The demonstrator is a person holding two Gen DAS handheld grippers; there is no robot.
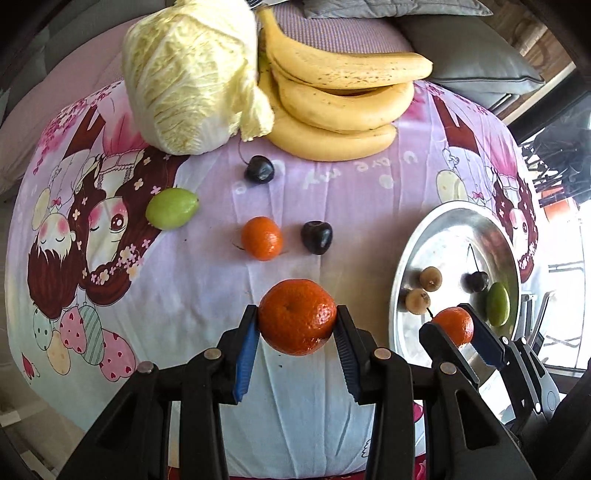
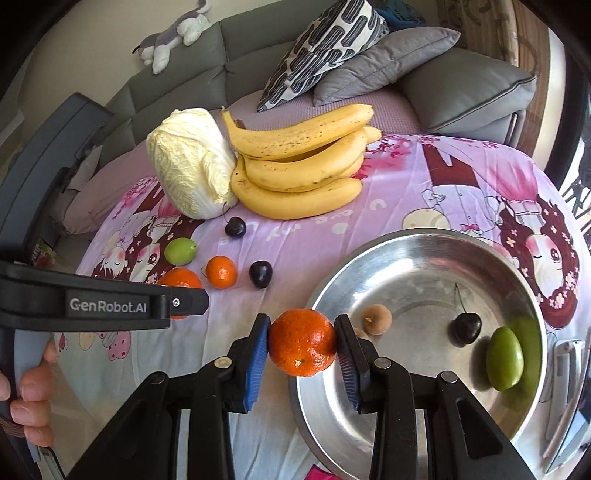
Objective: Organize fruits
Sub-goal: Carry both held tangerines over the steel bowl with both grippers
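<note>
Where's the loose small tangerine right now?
The small tangerine lies on the tablecloth mid-table, between the green fruit and a dark cherry, left of the steel bowl.

A grey sofa [image 2: 207, 59] runs along the back of the room, its seat covered with a mauve mat [image 2: 369, 99]. A plush grey-and-white toy [image 2: 173, 33] lies along the top of the backrest. Three cushions lean together at the right end: one patterned black and white [image 2: 325, 48], one soft grey fabric [image 2: 388, 62], one grey leather [image 2: 469, 96]. Bright daylight comes in from the right, where wooden wall panelling [image 2: 524, 33] shows behind the sofa.
</note>
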